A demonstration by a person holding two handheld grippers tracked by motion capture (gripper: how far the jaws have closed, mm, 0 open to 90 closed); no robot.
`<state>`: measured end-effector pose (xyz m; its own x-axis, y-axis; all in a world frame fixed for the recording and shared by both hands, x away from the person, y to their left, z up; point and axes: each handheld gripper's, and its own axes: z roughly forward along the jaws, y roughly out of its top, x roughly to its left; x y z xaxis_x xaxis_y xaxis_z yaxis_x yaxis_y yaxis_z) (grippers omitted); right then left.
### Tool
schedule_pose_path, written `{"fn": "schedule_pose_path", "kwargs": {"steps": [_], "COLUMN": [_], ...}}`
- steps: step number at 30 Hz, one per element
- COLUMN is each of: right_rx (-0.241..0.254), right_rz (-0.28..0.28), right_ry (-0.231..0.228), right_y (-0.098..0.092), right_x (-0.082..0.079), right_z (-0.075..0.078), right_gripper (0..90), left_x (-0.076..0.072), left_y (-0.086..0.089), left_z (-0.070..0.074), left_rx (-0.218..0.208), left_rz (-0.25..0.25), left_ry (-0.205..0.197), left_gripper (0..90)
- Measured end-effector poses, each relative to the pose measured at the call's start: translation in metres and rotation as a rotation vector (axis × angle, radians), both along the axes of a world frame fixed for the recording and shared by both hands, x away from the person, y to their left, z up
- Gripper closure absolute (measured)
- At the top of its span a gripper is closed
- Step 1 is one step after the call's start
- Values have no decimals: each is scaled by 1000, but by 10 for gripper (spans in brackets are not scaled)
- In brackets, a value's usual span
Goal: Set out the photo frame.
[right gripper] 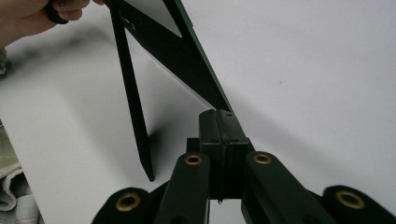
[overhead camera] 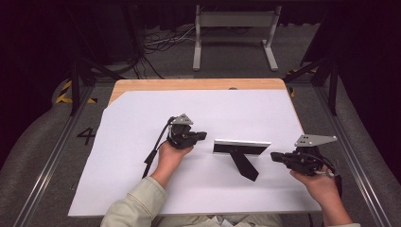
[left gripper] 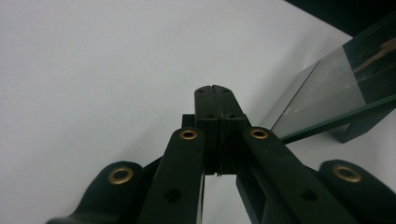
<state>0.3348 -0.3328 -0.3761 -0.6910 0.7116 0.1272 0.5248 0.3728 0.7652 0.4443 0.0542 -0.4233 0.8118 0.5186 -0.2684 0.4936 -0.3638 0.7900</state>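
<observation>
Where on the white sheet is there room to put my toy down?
The far half of the white sheet, beyond the standing picture frame, is bare, and so is the near left corner. The middle is crowded: the frame stands between the left gripper and right gripper, with its stand leg reaching toward the person.
</observation>
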Motion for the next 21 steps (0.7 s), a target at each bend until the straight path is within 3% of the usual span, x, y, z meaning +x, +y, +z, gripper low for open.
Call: {"fn": "schedule_pose_path", "kwargs": {"steps": [6,21], "right_rx": [-5,-9], "right_rz": [-9,-5], "right_ry": [4,54], "right_y": [-3,-5], "right_x": [-2,-4], "right_z": [-1,-10], "right_gripper": [899,899], "left_x": [5,8], "left_y": [-11,-26], "left_z": [-13,-27], "left_rx": [26,33], "left_rz": [-26,-96], "left_ry": [92,154], "left_gripper": [899,900]}}
